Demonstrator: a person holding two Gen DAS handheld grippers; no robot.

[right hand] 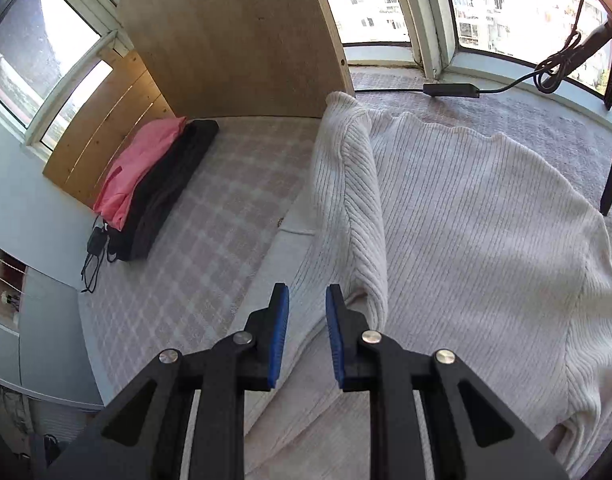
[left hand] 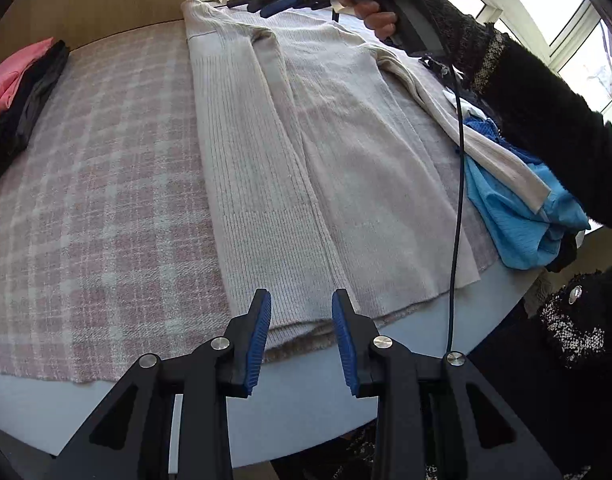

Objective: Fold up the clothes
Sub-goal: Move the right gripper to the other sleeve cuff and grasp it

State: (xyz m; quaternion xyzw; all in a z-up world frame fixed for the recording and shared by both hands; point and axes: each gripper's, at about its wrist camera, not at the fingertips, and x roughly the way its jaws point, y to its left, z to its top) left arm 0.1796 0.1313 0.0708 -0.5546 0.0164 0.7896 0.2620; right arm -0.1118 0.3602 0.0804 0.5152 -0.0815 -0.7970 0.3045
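Left gripper (left hand: 301,336): jaws spread, nothing between the blue pads (left hand: 259,336). It hangs over the near table edge (left hand: 306,412), tips just short of the hem of the cream ribbed sweater (left hand: 289,168). The sweater lies flat on the pink plaid cloth (left hand: 97,184), running straight ahead of the tool, one sleeve folded lengthwise along the body. Far ahead and left of the left gripper: folded pink garment (left hand: 9,76) with a black garment (left hand: 29,100) beside it. Ahead and right: crumpled blue garment (left hand: 510,208) under the sweater's other sleeve, which drapes off to the side. A black cable (left hand: 458,184) hangs down in front of it.

Right gripper (right hand: 308,336): jaws apart, holding nothing. In the left wrist view it sits at the far end of the sweater (left hand: 281,4), held in the person's hand (left hand: 376,12), black fuzzy sleeve (left hand: 546,112) behind. From its own camera it hovers above the sweater's shoulder area; folded sleeve ridge (right hand: 354,200) just ahead and right of the tips, not touching the pads. Pink and black pile well ahead-left, against a plywood panel (right hand: 233,40).
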